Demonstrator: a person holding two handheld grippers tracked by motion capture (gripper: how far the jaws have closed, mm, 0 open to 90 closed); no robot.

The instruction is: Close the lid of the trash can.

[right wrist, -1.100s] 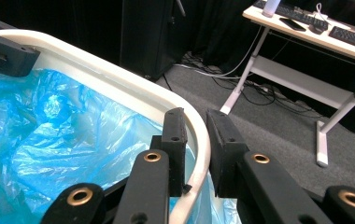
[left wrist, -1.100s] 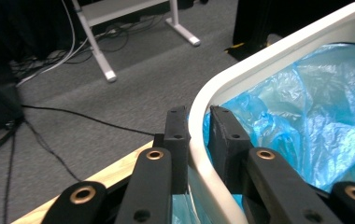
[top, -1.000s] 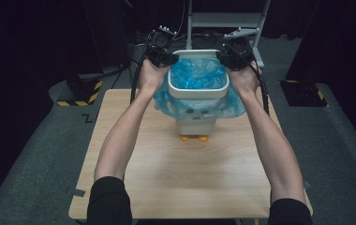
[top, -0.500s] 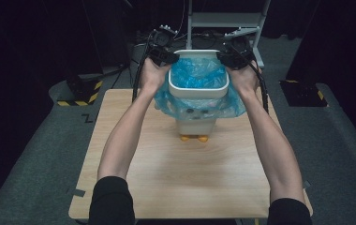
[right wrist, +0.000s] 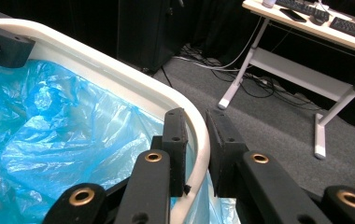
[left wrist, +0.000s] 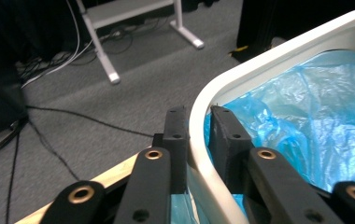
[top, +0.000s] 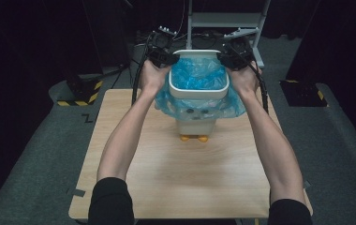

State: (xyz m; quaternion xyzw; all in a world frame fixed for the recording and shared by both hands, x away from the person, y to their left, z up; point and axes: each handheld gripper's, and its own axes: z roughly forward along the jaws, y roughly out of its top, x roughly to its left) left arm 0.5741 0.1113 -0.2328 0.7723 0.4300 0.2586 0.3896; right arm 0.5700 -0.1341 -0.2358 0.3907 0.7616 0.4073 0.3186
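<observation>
A white bin (top: pixel 199 89) with small orange feet stands toward the far middle of the wooden desk (top: pixel 176 173), lined with a blue plastic bag (top: pixel 198 75) whose edge spills out below the white rim ring (top: pixel 199 92) and hangs down around the bin's sides. The person's forearms reach in from the near edge, one to each side of the bin. The left gripper (top: pixel 163 56) sits at the far left corner of the rim, and in the left gripper view its jaws straddle the rim ring (left wrist: pixel 199 140), one jaw outside and one inside against the blue bag (left wrist: pixel 306 116); the jaws have just been opening a little, with the ring between them, and the pads lie close against it. The right gripper (top: pixel 232 58) sits at the far right corner, and in the right gripper view its jaws are closed on the rim ring (right wrist: pixel 199 135) in the same way, one pad on the bag (right wrist: pixel 63 140) side and one outside. Grey carpet, cables and white table legs lie beyond the desk.
</observation>
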